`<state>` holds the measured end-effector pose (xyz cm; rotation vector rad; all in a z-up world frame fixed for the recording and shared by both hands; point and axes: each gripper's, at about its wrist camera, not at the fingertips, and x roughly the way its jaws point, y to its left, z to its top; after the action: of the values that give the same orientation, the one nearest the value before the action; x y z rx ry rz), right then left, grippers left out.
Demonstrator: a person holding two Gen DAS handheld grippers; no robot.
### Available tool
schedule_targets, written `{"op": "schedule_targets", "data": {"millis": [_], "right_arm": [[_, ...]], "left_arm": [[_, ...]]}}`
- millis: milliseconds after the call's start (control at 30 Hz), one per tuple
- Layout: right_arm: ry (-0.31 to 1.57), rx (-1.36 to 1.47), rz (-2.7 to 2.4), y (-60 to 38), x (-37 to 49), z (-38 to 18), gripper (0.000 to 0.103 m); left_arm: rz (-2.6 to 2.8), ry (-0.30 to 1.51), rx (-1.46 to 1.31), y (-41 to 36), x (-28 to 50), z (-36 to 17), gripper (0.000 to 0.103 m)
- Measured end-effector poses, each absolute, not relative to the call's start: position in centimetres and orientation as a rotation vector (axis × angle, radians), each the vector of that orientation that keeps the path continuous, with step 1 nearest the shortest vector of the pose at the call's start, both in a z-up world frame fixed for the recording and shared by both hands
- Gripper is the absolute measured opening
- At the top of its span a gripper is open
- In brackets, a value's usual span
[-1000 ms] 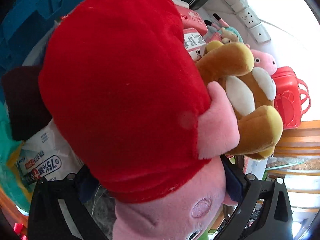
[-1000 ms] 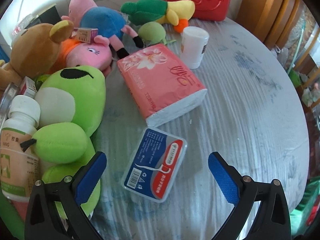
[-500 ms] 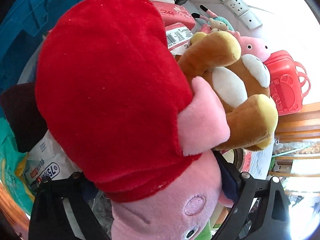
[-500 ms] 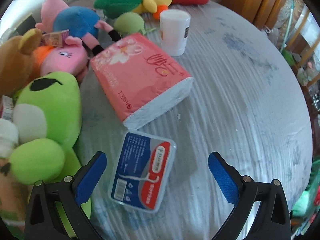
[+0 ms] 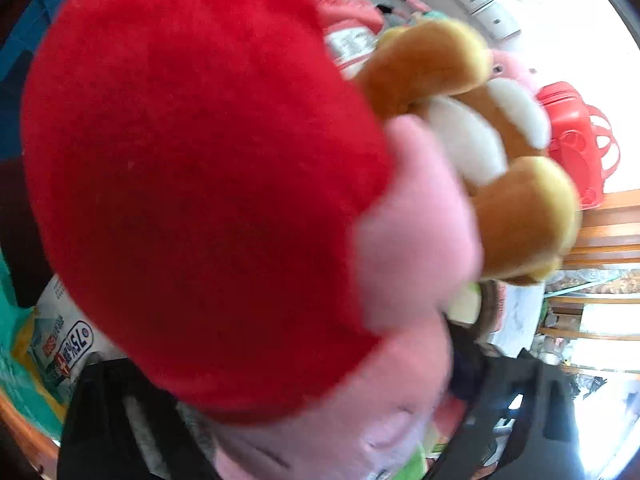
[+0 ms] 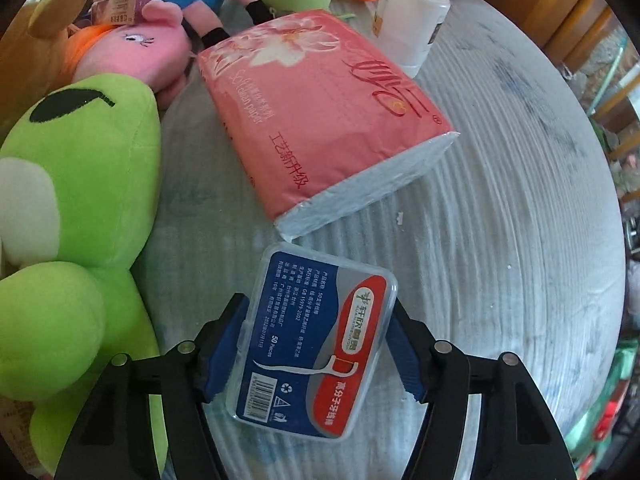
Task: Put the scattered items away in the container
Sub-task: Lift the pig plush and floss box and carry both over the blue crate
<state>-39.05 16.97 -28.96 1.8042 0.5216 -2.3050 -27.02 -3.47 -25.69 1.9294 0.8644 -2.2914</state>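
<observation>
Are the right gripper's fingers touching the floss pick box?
Touching. The right wrist view shows both blue pads pressed against opposite sides of the floss pick box.

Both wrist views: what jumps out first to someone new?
In the left wrist view, a red and pink plush toy fills nearly the whole frame, pressed close to the camera, with a brown plush bear behind it at right. In the right wrist view, the right gripper has its blue pads against both sides of a clear floss pick box, just below a pink tissue pack.
</observation>
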Motion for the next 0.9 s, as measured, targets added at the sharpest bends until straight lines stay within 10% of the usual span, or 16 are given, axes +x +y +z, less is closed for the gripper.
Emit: {"op": "schedule_targets", "data": {"millis": [900], "right_arm": [[0.429, 1.537, -2.318, 26.0, -36.2, -19.1, 0.065]], "left_arm": [[-2.537, 0.678, 1.722, -2.9, -18.2, -16.4, 0.078]]}}
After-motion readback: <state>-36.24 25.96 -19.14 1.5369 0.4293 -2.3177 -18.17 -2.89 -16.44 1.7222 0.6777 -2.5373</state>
